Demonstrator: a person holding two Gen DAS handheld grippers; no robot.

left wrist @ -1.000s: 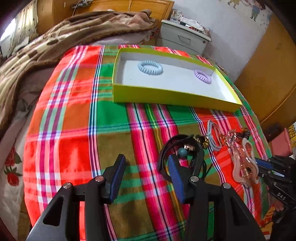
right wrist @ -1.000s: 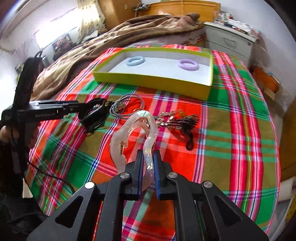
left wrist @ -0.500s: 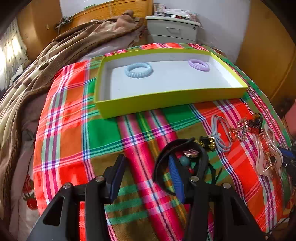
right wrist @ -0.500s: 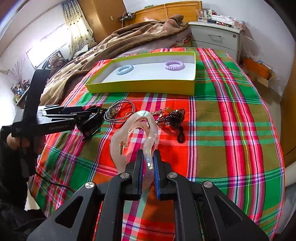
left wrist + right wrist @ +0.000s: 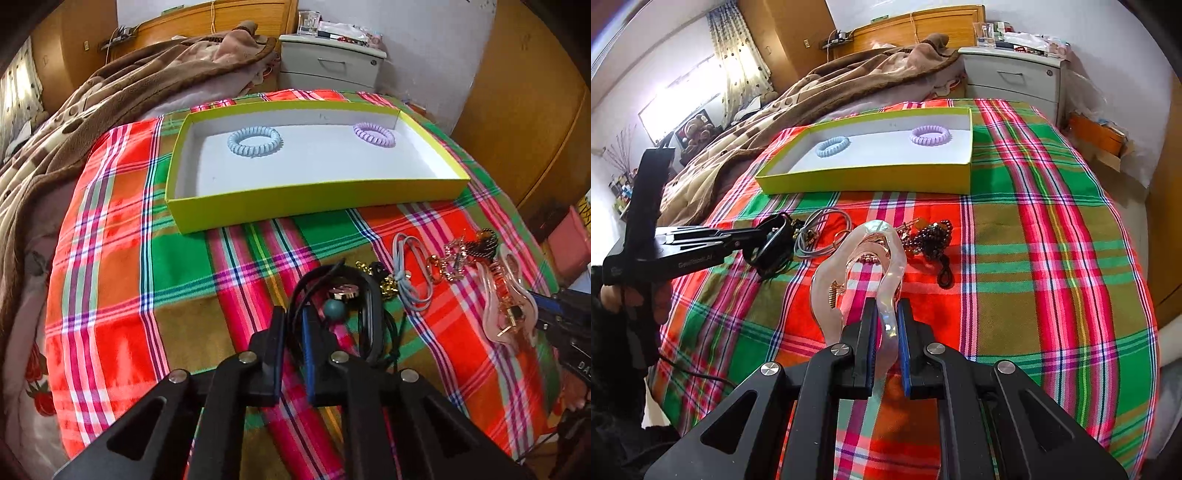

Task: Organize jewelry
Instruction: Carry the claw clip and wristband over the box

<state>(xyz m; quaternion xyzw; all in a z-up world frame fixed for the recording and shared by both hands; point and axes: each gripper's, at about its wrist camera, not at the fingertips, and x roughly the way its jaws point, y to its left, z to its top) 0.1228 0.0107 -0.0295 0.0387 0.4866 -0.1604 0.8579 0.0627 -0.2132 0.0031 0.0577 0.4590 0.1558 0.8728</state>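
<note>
At the bottom of the right wrist view, the right gripper point(image 5: 885, 334) is pinched tight on one arm of a big clear pink hair claw point(image 5: 858, 266). The claw is smooth and shiny and held by only one thin side, so I think it could slip or swing round and drop back on the checked cloth point(image 5: 1052, 258). At the bottom of the left wrist view, the left gripper point(image 5: 293, 345) is closed on a thin black cord loop point(image 5: 364, 314) that has a small green bead point(image 5: 334, 308) on it. The cord is floppy, and its loose loops lie right next to a gold chain point(image 5: 388, 286) and a grey hair tie point(image 5: 408, 273), so I think it could catch on them and drag them along. A little further off, in the middle of the right wrist view, a string of dark beads point(image 5: 932, 236) waits on the cloth just beside the claw. Far away, in the upper middle of both views, sits the yellow-green box point(image 5: 314, 201). It is open and white inside. A blue curly hair tie point(image 5: 255, 141) lies in its left part and a purple curly hair tie point(image 5: 374, 134) in its right part, well apart. The rest of the box floor is bare.
</note>
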